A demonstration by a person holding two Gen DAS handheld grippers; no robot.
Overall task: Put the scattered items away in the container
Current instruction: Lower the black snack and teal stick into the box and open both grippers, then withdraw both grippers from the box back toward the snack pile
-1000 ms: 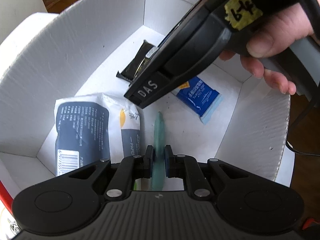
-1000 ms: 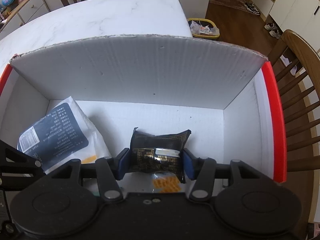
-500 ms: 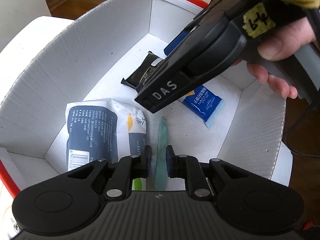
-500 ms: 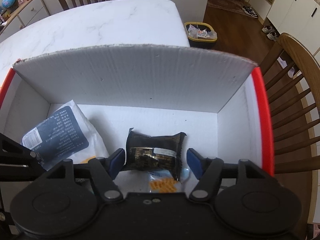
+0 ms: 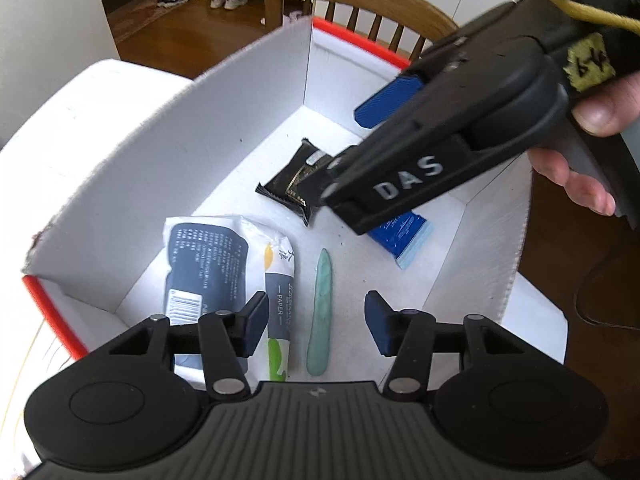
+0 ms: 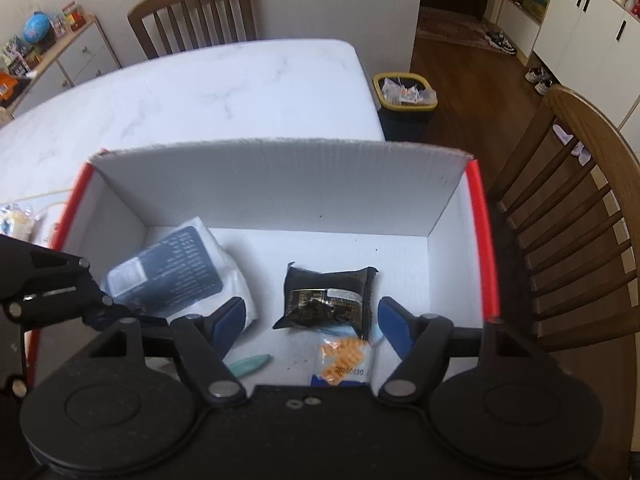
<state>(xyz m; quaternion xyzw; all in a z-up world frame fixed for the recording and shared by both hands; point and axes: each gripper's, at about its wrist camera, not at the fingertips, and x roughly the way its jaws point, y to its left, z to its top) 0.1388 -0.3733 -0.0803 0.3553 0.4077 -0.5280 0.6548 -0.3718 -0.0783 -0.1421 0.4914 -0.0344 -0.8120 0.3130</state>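
A white box with red edges (image 5: 160,168) holds everything in view. On its floor lie a white and navy tissue pack (image 5: 208,264), a flat pale green stick (image 5: 322,280), a black snack packet (image 5: 290,184) and a blue packet (image 5: 404,232). My left gripper (image 5: 317,316) hovers over the green stick. Its jaws are opening and the stick lies loose below them. My right gripper (image 6: 311,314) hangs above the black packet (image 6: 328,296). Its jaws are opening too and its pads stand clear of the wrapper. A hand (image 5: 580,176) holds it.
The box stands on a white marble table (image 6: 200,92). Wooden chairs stand at the right (image 6: 580,220) and at the far side (image 6: 192,12). A yellow-rimmed bin (image 6: 404,96) sits on the wooden floor beyond the table. A small item (image 6: 16,216) lies outside the box at the left.
The left jaws let go of the green stick, which now lies flat on the box floor. The right jaws spread away from the black packet. Both grippers have risen.
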